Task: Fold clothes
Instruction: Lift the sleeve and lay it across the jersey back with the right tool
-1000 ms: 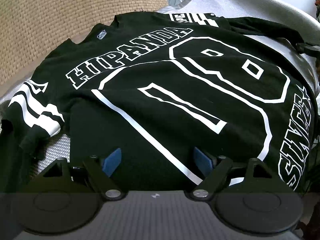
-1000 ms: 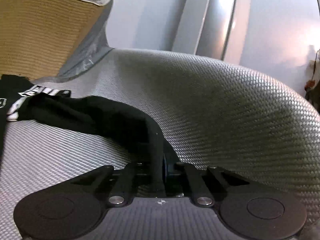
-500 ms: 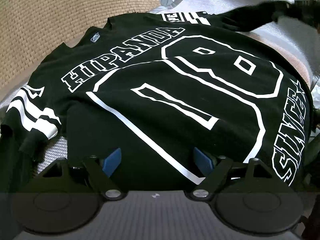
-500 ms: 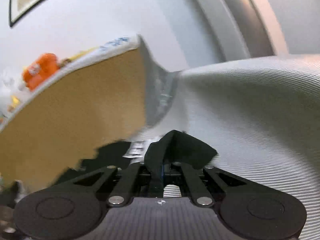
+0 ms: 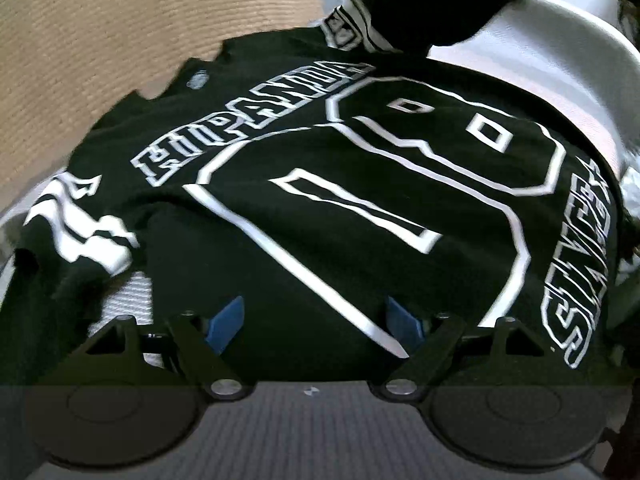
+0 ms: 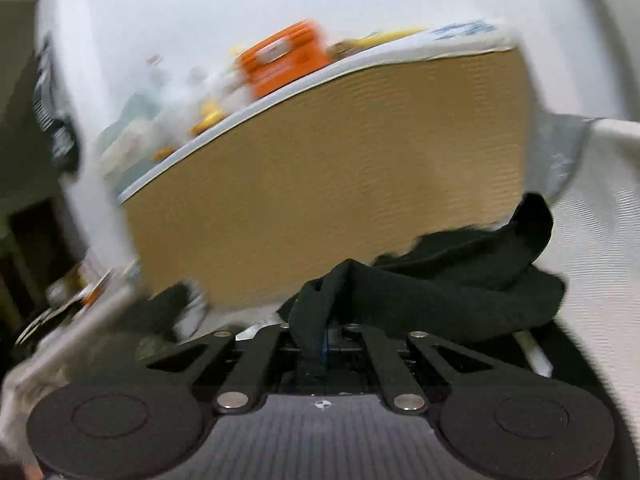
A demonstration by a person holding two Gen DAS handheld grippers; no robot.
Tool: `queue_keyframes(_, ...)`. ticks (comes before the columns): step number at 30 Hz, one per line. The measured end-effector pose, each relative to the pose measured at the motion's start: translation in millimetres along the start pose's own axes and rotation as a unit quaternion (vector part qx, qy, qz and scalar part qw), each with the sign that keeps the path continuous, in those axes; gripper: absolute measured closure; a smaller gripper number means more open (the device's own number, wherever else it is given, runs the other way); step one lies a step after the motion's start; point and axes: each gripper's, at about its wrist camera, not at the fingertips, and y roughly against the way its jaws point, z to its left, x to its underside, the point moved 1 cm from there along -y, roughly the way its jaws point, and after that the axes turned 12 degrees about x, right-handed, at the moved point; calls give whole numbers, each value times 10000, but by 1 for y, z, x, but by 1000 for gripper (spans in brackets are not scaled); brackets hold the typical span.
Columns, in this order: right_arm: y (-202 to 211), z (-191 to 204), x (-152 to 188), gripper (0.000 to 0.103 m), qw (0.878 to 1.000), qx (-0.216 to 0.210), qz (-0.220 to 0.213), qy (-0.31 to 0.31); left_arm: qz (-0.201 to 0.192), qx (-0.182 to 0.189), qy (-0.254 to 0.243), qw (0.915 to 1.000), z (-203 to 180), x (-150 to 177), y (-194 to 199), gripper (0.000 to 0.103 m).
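Observation:
A black shirt with big white lettering lies spread on a grey woven cover. My left gripper hovers over its near hem, blue pads wide apart and not pressing the cloth. One striped sleeve lies at the left. The other sleeve is lifted above the collar at the top. In the right wrist view my right gripper is shut on that black sleeve, which bunches and drapes to the right of the fingers.
A tan woven panel rises behind the shirt, also in the left wrist view as the tan panel. On top of it sit an orange box and blurred clutter. A pale grey cushion curves at the right.
The right gripper has lifted the sleeve off the grey cover and swung it up and leftward toward the collar. The left gripper has stayed open over the hem.

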Motion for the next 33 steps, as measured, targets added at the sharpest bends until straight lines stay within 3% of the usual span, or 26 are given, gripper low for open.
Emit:
queue_keyframes(7,-22,39,46,101,9945,-470,827,442,-299,-633,853,9939,31,6,18,23)
queue_keyframes(13,-34,47,85,101,9863,-281,1450,728,-276,-627,783,9946,29,5,19,23)
queue_keyframes(33,-40,66,123,99,9773,-83,1803,1107,-343,-662,924,9929,37,9,29,23)
